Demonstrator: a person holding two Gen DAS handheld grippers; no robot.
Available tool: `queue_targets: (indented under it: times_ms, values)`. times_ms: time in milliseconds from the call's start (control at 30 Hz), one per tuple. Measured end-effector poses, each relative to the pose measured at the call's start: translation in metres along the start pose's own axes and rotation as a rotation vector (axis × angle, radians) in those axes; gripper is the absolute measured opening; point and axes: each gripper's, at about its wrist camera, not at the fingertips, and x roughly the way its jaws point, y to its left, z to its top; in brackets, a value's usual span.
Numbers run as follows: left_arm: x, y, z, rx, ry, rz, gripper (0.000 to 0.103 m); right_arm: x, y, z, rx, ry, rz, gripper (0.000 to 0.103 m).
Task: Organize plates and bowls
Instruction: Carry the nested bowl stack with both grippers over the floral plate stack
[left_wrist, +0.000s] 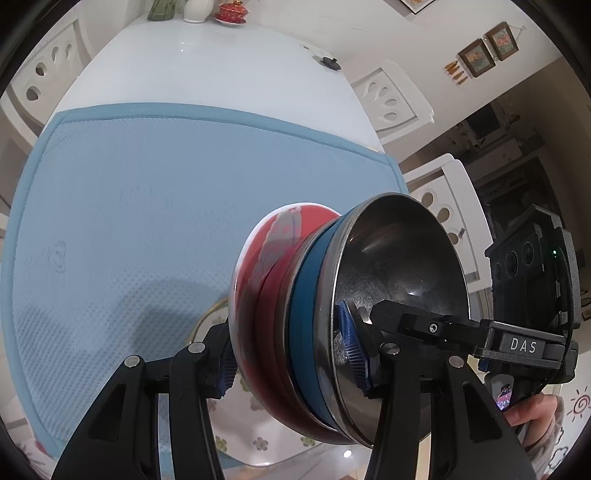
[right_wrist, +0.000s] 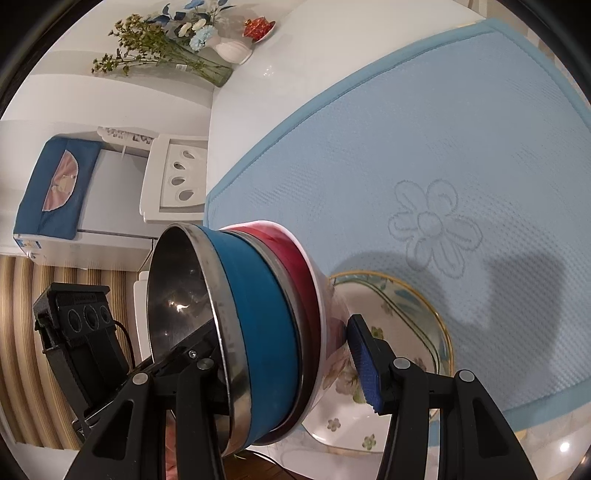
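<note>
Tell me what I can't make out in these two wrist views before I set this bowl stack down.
- Floral plate: its near part is hidden behind the bowl stack and the right gripper in the right wrist view; in the left view only slivers show.
- Number of red bowls nested under the metal bowl: rims overlap, cannot count.
- Whether the stack touches the plate: hidden in both views.
- Small black object on the far table: too small to identify.
</note>
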Motion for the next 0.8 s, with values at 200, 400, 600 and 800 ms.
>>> queue_targets:
  times_ms: [200,400,600,800]
  values:
    - [-0.003,-0.004,-0.013,-0.005,-0.014,-0.002,0.046,-0.002,0.0,-0.012,-0.003,-0.002,-0.007,0.05]
    - [0.002,-0.007,-0.021,-0.012,-0.01,-0.006,0.046,0.001,-0.002,-0.024,0.002,0.006,-0.021,0.05]
    - [0.01,-0.001,-0.033,-0.036,0.003,-0.006,0.046,0.012,-0.008,-0.033,0.019,0.029,-0.042,0.05]
    - [0.021,0.008,-0.045,-0.059,0.03,0.006,0.046,0.028,-0.016,-0.042,0.034,0.057,-0.057,0.05]
